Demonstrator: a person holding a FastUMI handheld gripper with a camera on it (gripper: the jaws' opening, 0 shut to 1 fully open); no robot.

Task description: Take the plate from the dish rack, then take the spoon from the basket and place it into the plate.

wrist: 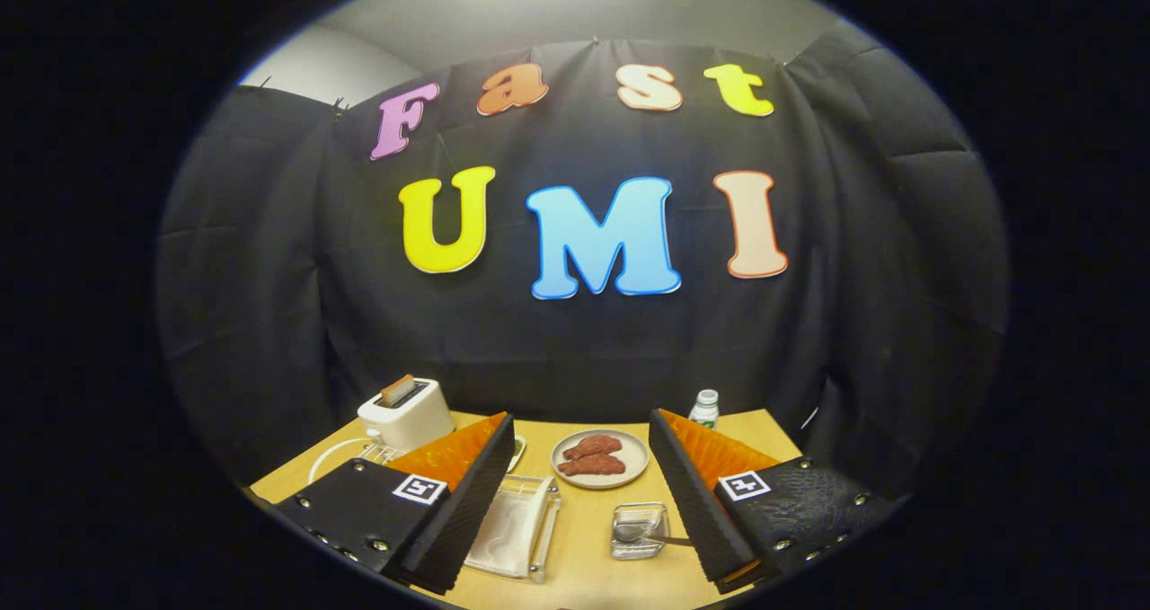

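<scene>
Hand-held gripper (582, 493) open and empty, one basket (639, 531), one spoon (649, 535), one toaster (406, 414).

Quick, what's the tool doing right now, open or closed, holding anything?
Tool: open, fingers spread wide, holding nothing. It hangs above the table, with the small basket holding the spoon between the fingers.

Gripper: we see our gripper (582, 466) spread wide, holding nothing.
Between fingers: a dish rack (514, 527), a basket (639, 531) holding a spoon (649, 534).
Beyond: a plate (599, 457) bearing meat (593, 455).
Counter (584, 574): toaster (406, 414), bottle (705, 408).
</scene>
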